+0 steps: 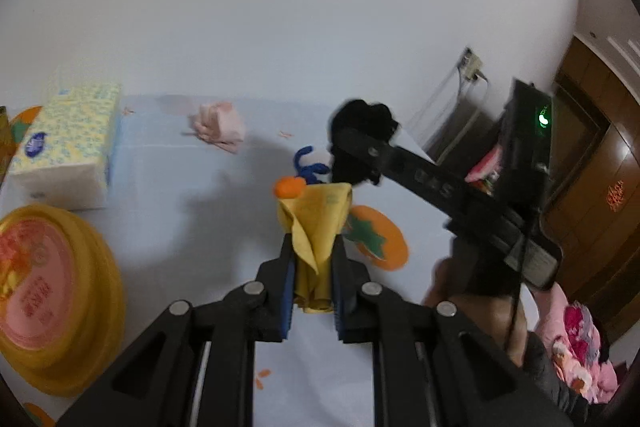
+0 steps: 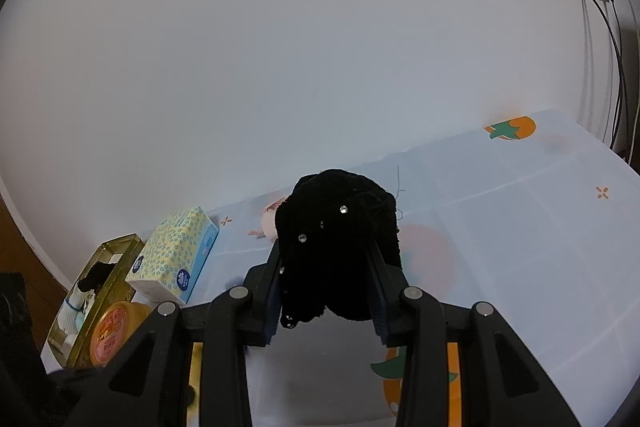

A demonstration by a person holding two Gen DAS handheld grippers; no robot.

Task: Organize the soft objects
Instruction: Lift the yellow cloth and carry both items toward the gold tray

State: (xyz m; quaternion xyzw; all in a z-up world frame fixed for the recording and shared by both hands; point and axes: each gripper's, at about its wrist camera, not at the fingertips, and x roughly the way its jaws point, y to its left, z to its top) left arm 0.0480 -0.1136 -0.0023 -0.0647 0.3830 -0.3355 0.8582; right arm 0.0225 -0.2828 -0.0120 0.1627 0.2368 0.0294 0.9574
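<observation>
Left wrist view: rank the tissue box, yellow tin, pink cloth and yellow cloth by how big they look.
1. Yellow tin, though it sits nearest the camera, so its lead may be partly nearness.
2. Tissue box.
3. Yellow cloth, held in the left gripper close to the lens, so probably flattered.
4. Pink cloth, farthest back.

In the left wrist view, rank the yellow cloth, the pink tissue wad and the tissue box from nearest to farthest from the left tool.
1. Yellow cloth: clamped in the left tool.
2. Pink tissue wad: ahead, slightly left, near the wall.
3. Tissue box: far left, beside the yellow tub.
The last two are close; the box looks farther.
</observation>
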